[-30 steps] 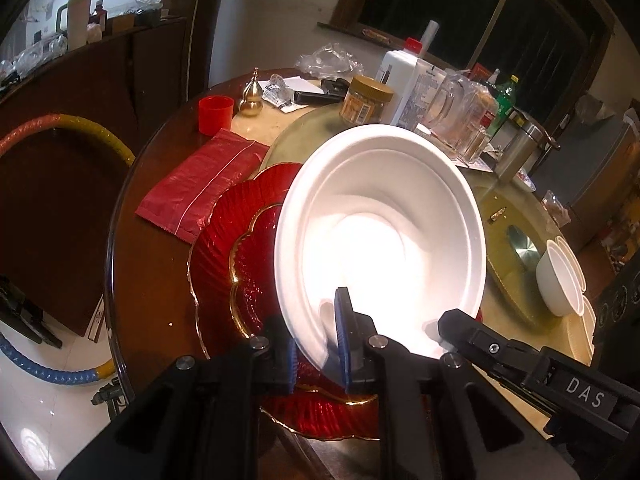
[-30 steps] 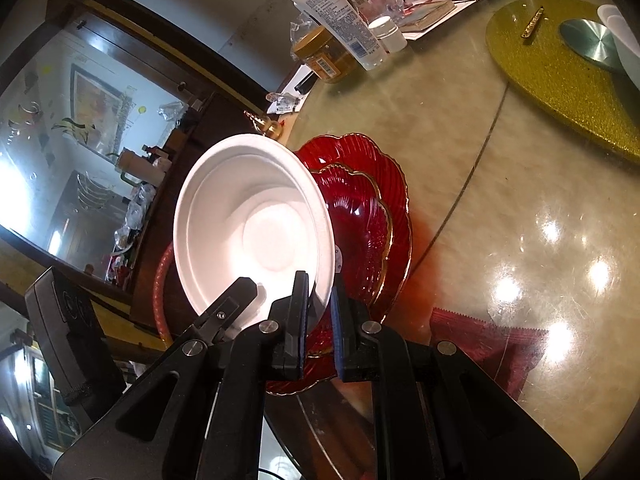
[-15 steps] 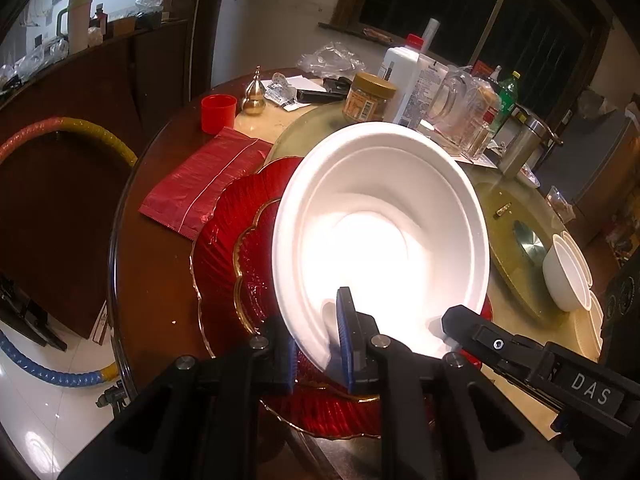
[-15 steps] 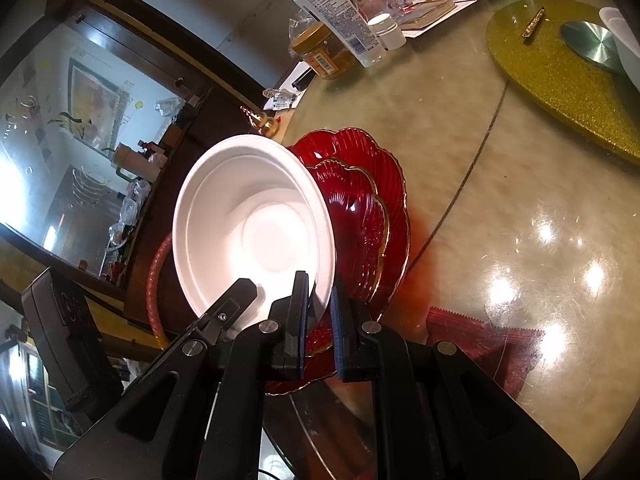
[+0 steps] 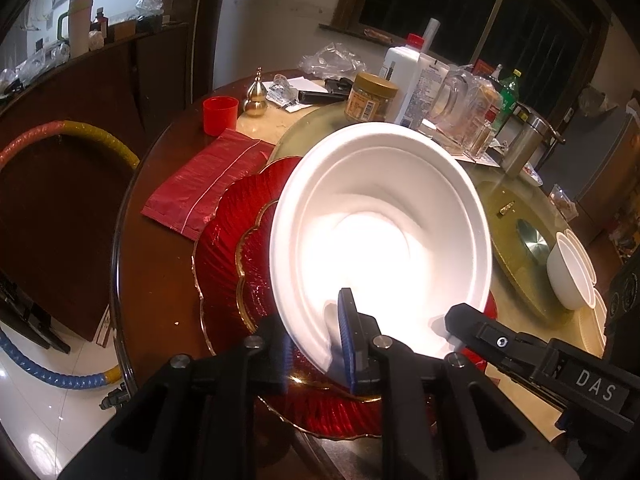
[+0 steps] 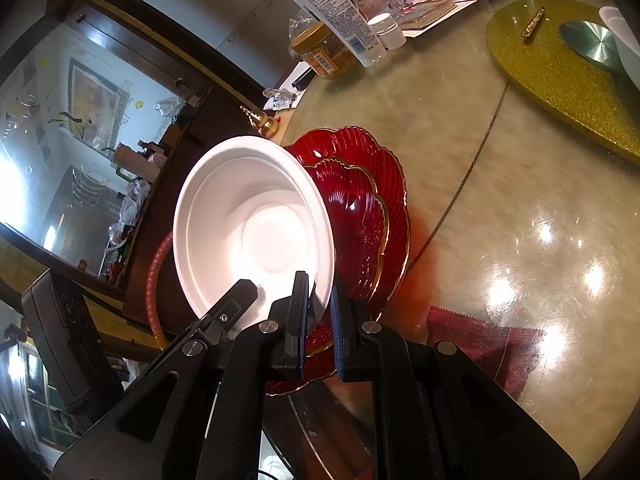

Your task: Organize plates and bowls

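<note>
A large white foam bowl (image 5: pixel 384 216) is held tilted above two stacked red glass plates (image 5: pixel 236 240) with gold rims. My left gripper (image 5: pixel 316 344) is shut on the bowl's near rim. My right gripper (image 6: pixel 320 312) is shut on the rim of the same bowl (image 6: pixel 256 224), and its body shows at lower right in the left wrist view. The red plates (image 6: pixel 368 208) lie at the table's near edge.
A red foil packet (image 5: pixel 204 180) and red cup (image 5: pixel 219 115) lie left of the plates. Jars, bottles and glass jugs (image 5: pixel 436 88) crowd the far side. Small white bowls (image 5: pixel 570 272) sit on a gold mat (image 6: pixel 560 68) at right. Another red packet (image 6: pixel 480 344) lies near the right gripper.
The bowl, held by both grippers, has shifted only slightly over the red plates. Both grips are unchanged.
</note>
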Action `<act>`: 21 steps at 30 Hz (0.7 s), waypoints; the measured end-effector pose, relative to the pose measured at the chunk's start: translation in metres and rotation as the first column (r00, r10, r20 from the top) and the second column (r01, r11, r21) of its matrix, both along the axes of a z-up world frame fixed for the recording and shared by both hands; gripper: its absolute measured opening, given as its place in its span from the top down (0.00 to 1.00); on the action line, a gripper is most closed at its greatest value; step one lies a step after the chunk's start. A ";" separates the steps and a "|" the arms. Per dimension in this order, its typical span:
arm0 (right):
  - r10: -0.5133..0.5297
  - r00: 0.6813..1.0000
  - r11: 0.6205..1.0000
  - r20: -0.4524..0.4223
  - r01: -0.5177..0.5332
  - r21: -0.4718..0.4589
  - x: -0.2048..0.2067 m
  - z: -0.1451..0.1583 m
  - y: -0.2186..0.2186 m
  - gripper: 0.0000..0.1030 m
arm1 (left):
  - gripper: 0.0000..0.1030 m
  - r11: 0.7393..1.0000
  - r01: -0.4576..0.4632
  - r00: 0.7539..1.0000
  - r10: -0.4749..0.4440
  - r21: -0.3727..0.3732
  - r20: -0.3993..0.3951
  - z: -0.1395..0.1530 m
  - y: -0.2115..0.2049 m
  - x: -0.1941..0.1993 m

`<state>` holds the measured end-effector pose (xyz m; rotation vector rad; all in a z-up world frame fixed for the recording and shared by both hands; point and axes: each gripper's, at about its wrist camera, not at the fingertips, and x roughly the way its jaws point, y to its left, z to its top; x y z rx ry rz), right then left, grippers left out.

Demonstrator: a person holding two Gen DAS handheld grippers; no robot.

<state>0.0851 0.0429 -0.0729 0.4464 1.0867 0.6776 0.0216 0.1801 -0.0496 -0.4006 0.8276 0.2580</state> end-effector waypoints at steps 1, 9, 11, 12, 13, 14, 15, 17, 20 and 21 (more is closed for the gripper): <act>-0.002 1.000 1.000 0.003 0.002 -0.001 0.000 0.001 0.000 0.90 | 0.72 1.000 -0.004 1.000 0.004 0.006 0.001 0.000 0.000 0.000; -0.015 1.000 0.999 -0.025 0.016 0.052 0.004 -0.003 -0.010 0.87 | 0.53 0.998 -0.043 0.998 0.041 0.048 0.054 0.009 0.002 -0.005; -0.025 0.999 0.998 -0.023 0.026 0.056 0.004 -0.002 -0.013 0.87 | 0.53 0.997 -0.056 0.997 0.052 0.054 0.065 0.011 0.002 -0.007; -0.029 0.999 0.998 -0.020 0.031 0.057 0.004 -0.002 -0.014 0.87 | 0.53 0.996 -0.065 0.995 0.061 0.053 0.076 0.012 0.004 -0.008; -0.037 0.999 0.998 -0.018 0.038 0.059 0.004 -0.001 -0.016 0.87 | 0.52 0.996 -0.073 0.994 0.069 0.049 0.089 0.014 0.005 -0.009; -0.046 0.999 0.997 -0.014 0.047 0.056 0.004 0.000 -0.017 0.86 | 0.51 0.996 -0.082 0.991 0.077 0.042 0.106 0.015 0.007 -0.011; -0.052 0.999 0.997 -0.009 0.052 0.055 0.004 0.001 -0.018 0.81 | 0.47 0.995 -0.090 0.989 0.085 0.037 0.119 0.017 0.008 -0.013; -0.047 0.999 0.998 0.004 0.046 0.047 0.004 0.004 -0.018 0.72 | 0.43 0.994 -0.103 0.985 0.097 0.034 0.143 0.020 0.009 -0.015; 0.031 0.998 0.999 0.057 -0.030 -0.030 -0.001 0.014 -0.002 0.61 | 0.42 0.993 -0.118 0.978 0.112 0.025 0.179 0.025 0.010 -0.019; 0.060 0.994 0.997 0.089 -0.056 -0.053 -0.003 0.020 0.003 0.61 | 0.42 0.993 -0.118 0.976 0.111 0.025 0.185 0.026 0.009 -0.019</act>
